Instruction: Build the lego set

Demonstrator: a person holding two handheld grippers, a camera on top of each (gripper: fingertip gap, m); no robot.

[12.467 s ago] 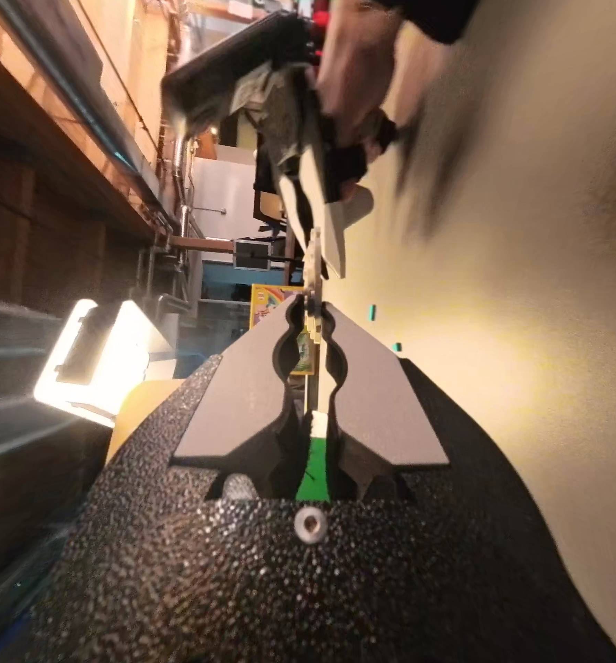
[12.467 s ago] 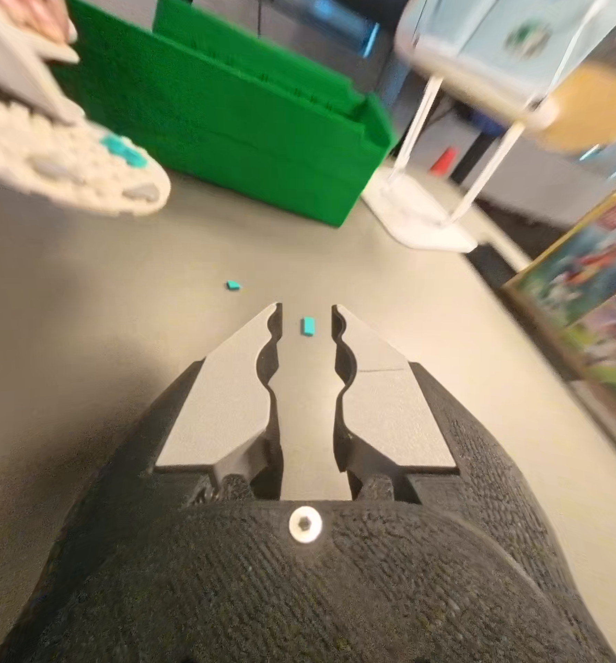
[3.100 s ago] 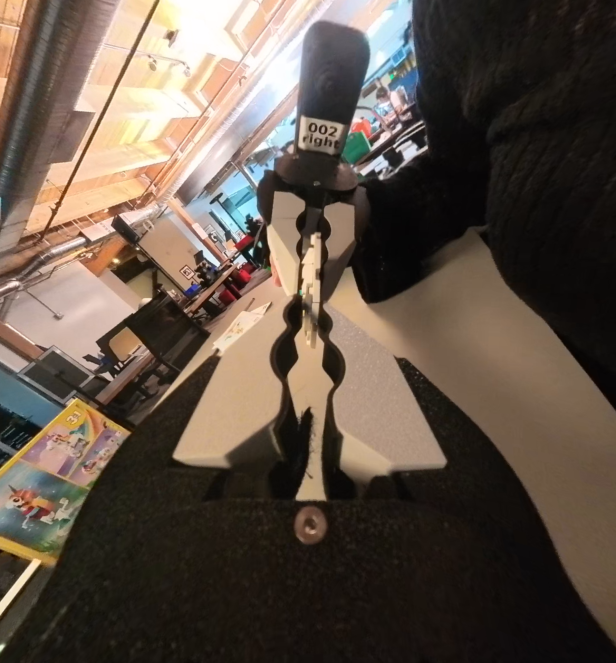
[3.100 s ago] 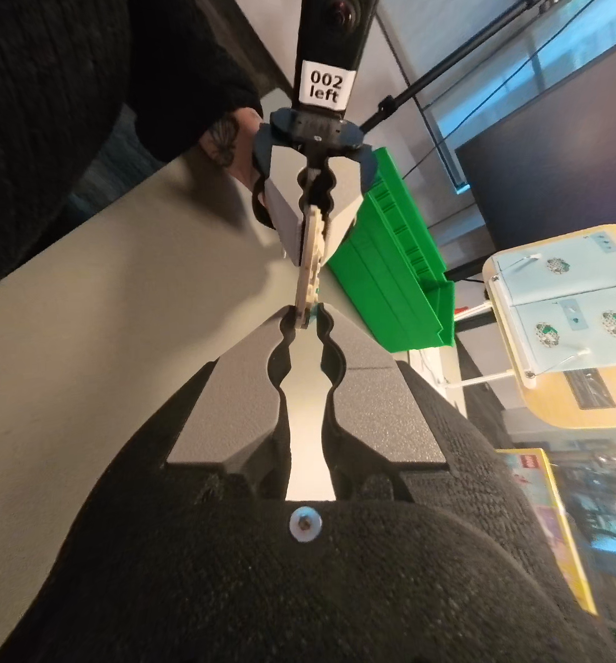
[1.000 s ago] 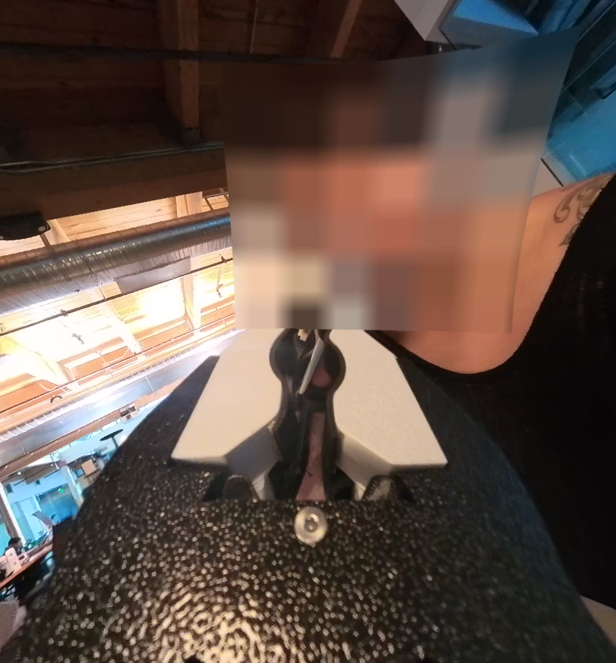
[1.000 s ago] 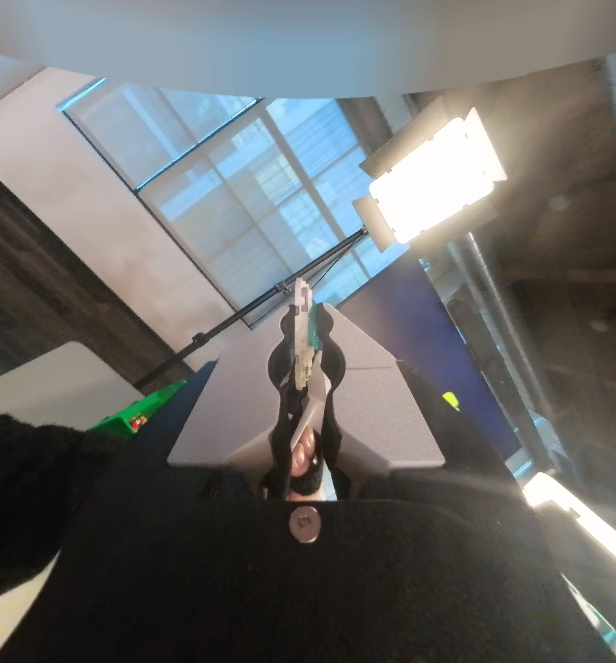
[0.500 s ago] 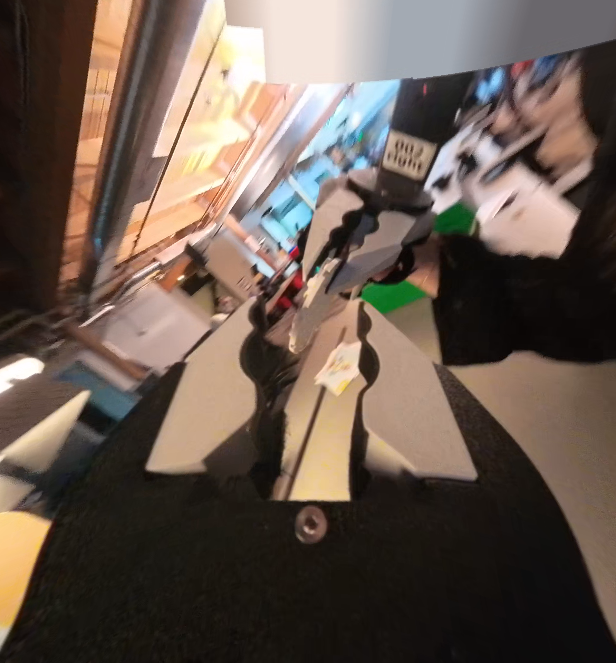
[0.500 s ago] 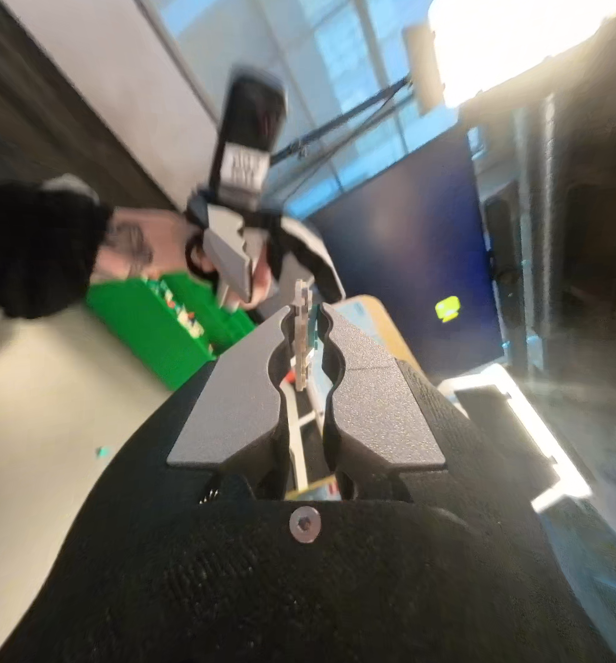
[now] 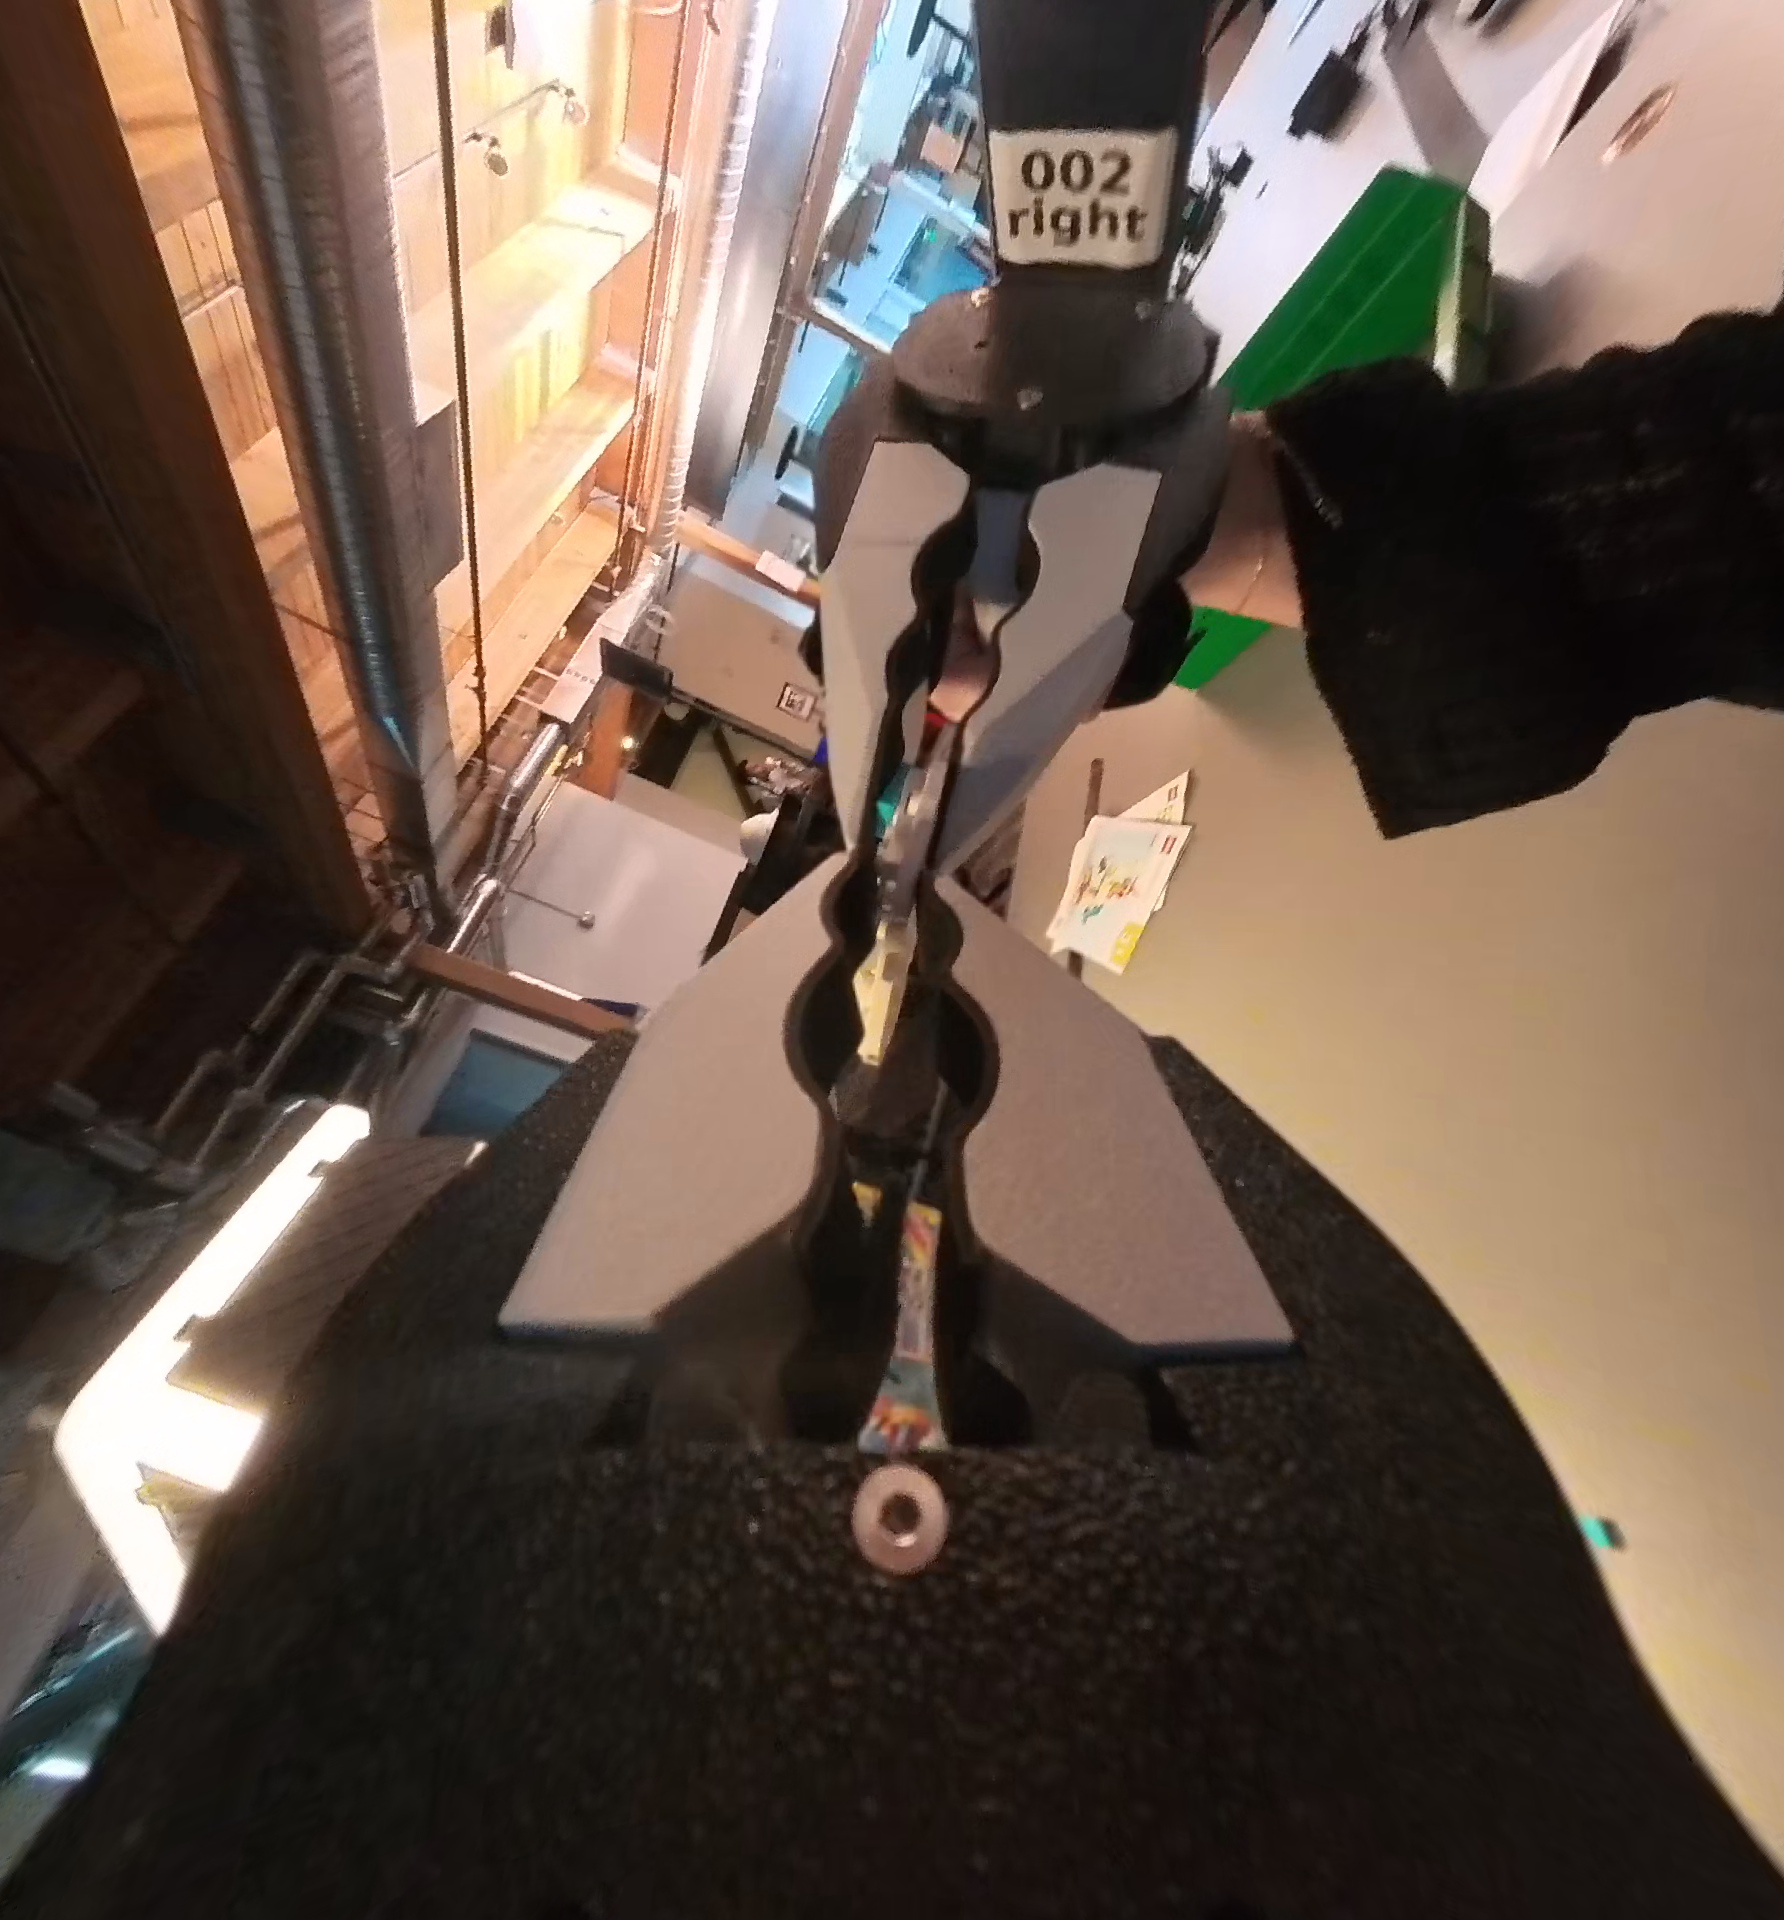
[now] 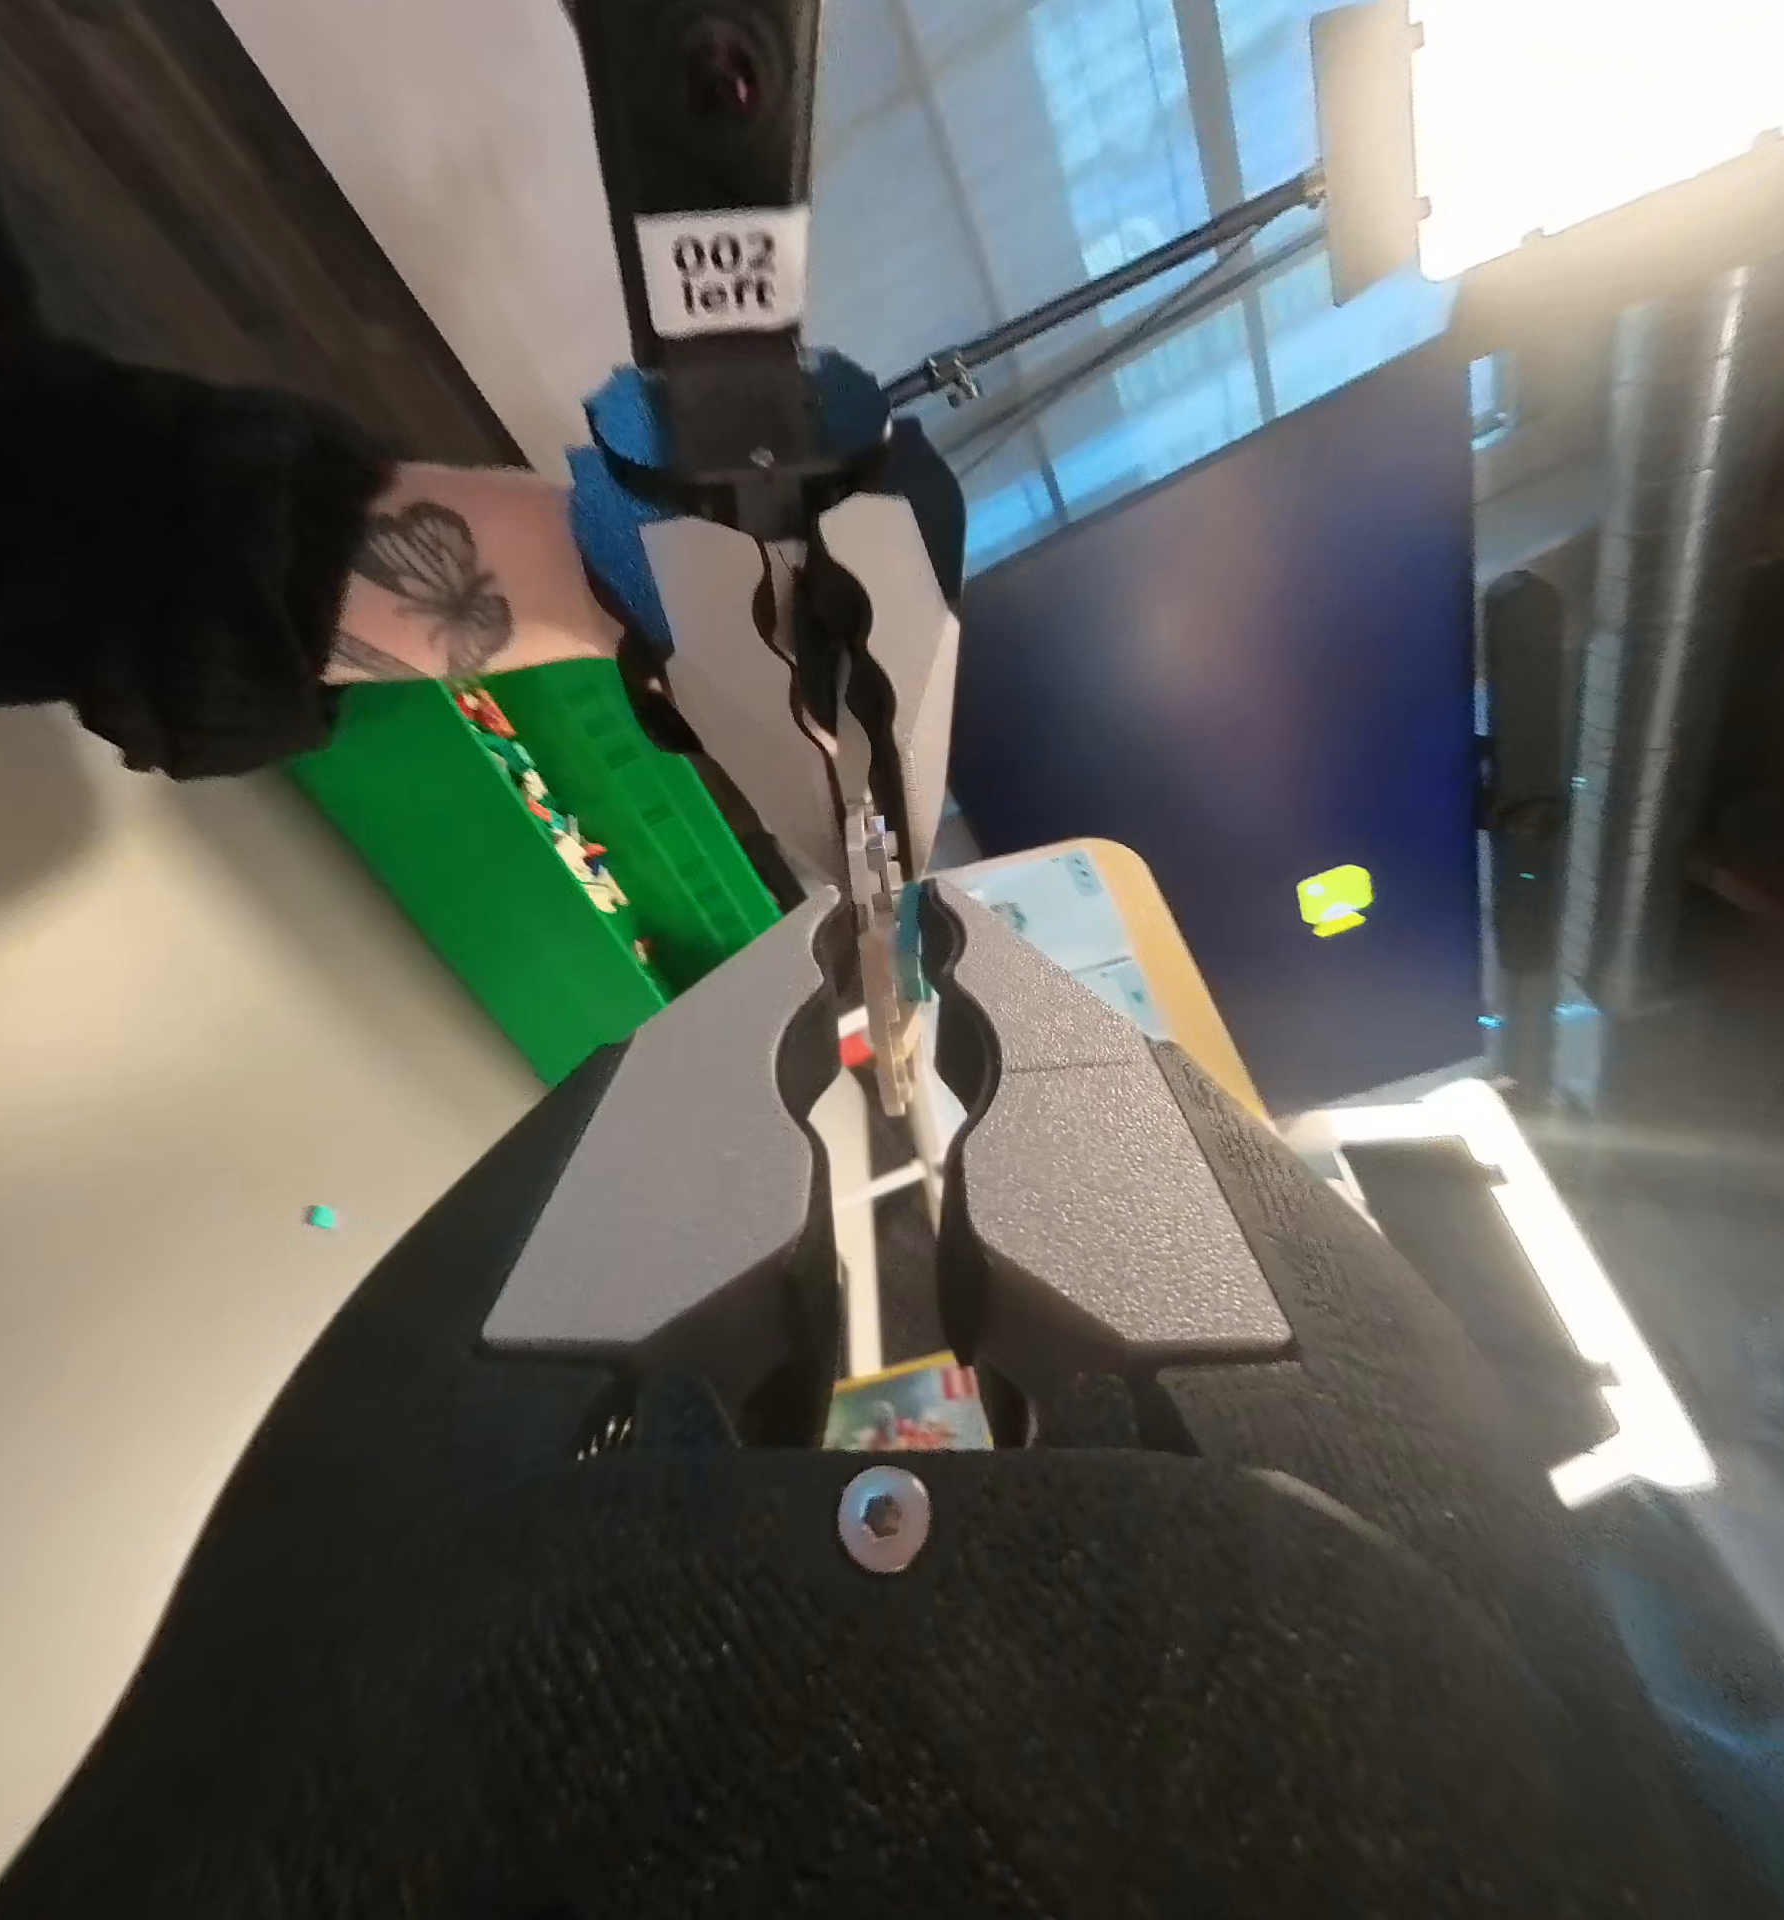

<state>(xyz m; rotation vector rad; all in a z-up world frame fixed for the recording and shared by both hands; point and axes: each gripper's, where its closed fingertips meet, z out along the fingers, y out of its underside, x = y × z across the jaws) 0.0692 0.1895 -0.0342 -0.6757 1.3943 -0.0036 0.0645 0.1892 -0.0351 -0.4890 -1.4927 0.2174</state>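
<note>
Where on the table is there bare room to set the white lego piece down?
Bare tabletop lies in front of the green bin, around one loose teal piece. In the left wrist view, tabletop below the instruction booklet is free too. The bin is crowded with bricks.

We see a pale bench (image 10: 119, 1039) under everything. Beyond its far edge stands a dark blue screen (image 10: 1231, 727) with a small yellow mark on it. Beside the screen, a bright light panel (image 10: 1594, 125) glares on a black stand. In the left wrist view, another lit panel (image 9: 202, 1382) sits off the bench, below silver ducts (image 9: 348, 520) and wooden beams.
</note>
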